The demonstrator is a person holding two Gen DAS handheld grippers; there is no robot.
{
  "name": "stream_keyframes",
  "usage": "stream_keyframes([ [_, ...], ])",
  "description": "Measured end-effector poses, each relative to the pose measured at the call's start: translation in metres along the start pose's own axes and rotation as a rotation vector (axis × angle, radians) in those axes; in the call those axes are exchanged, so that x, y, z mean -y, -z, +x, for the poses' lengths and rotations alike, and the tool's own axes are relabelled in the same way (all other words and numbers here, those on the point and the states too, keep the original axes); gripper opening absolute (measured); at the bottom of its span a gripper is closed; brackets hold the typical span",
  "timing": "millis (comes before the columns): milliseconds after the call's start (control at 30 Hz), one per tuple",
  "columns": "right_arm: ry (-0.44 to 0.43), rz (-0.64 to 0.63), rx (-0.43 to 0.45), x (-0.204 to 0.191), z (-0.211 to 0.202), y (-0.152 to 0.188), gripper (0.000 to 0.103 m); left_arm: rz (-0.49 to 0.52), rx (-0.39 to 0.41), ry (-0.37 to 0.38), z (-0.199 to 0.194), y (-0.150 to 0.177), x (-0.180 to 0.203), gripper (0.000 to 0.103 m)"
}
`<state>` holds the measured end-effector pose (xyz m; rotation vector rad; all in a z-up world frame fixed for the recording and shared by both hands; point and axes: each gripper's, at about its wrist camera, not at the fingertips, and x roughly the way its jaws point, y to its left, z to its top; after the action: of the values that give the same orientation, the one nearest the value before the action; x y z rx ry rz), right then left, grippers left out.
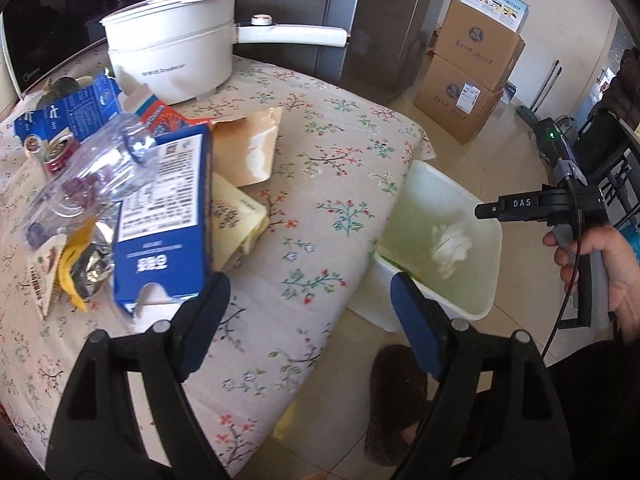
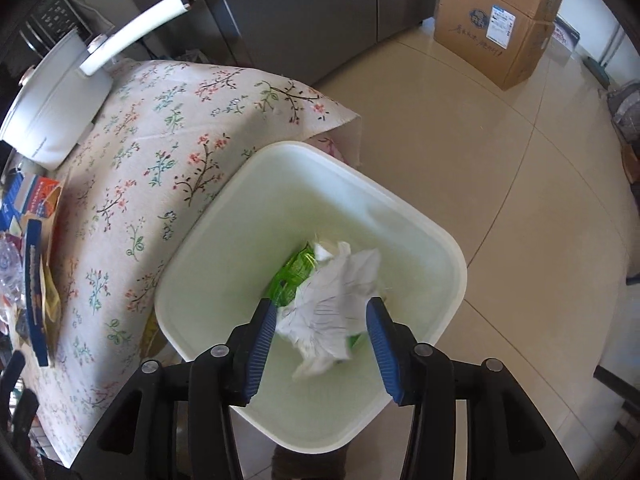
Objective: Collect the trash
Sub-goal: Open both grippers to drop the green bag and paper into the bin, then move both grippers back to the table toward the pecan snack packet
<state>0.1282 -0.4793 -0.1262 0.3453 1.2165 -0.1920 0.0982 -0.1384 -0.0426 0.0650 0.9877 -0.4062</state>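
A white trash bin (image 2: 452,252) stands on the floor beside the table; it also shows in the left wrist view (image 1: 490,236). Crumpled white paper (image 2: 340,292) lies inside it on green plastic (image 2: 292,272). My right gripper (image 2: 322,312) is open and empty just above the bin. My left gripper (image 1: 310,292) is open and empty over the table's edge. A trash pile lies at the table's left: a blue carton (image 1: 168,216), a clear plastic bottle (image 1: 96,176), a tan pouch (image 1: 248,148), a crushed can (image 1: 60,156) and wrappers (image 1: 76,268).
A white electric pot (image 1: 172,48) with a long handle stands at the back of the floral tablecloth (image 1: 320,184). Cardboard boxes (image 1: 468,68) are stacked on the tiled floor. A grey fridge (image 1: 360,12) stands behind. A brown slipper (image 1: 396,396) lies below.
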Motion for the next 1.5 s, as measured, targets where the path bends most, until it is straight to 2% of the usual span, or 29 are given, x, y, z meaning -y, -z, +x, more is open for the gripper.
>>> stream_keyframes([
  [33, -0.002, 0.003, 0.007, -0.001, -0.002, 0.000, 0.062, -0.002, 0.001, -0.008, -0.004, 0.003, -0.007, 0.083],
  [67, -0.005, 0.003, 0.017, -0.003, -0.004, 0.000, 0.064, -0.006, 0.004, -0.019, -0.008, 0.005, -0.014, 0.083],
  [367, -0.060, -0.068, 0.084, -0.044, -0.031, -0.001, 0.070, -0.079, 0.018, -0.166, -0.040, 0.024, -0.090, 0.087],
  [567, -0.101, -0.134, 0.112, -0.085, -0.047, 0.003, 0.075, -0.185, 0.039, -0.216, -0.052, 0.034, -0.140, 0.091],
  [667, -0.120, -0.174, 0.121, -0.110, -0.053, 0.005, 0.075, -0.206, 0.025, -0.258, -0.048, 0.038, -0.163, 0.091],
  [833, -0.146, -0.241, 0.127, -0.151, -0.059, 0.011, 0.077, -0.273, 0.000, -0.271, -0.034, 0.040, -0.200, 0.091],
  [1033, -0.171, -0.303, 0.113, -0.192, -0.056, 0.016, 0.077, -0.232, -0.034, -0.304, -0.009, 0.044, -0.214, 0.090],
  [1233, -0.173, -0.370, 0.105, -0.219, -0.055, 0.027, 0.077, -0.136, -0.044, -0.308, 0.007, 0.046, -0.203, 0.080],
  [1367, -0.166, -0.394, 0.101, -0.228, -0.053, 0.032, 0.077, -0.106, -0.047, -0.321, 0.015, 0.044, -0.198, 0.059],
  [1400, -0.165, -0.397, 0.100, -0.230, -0.052, 0.033, 0.077, -0.105, -0.048, -0.326, 0.017, 0.044, -0.198, 0.057],
  [1467, -0.164, -0.399, 0.096, -0.231, -0.051, 0.035, 0.077, -0.101, -0.048, -0.334, 0.019, 0.042, -0.199, 0.043],
  [1500, -0.163, -0.401, 0.095, -0.232, -0.051, 0.036, 0.077, -0.101, -0.049, -0.338, 0.019, 0.041, -0.200, 0.042],
])
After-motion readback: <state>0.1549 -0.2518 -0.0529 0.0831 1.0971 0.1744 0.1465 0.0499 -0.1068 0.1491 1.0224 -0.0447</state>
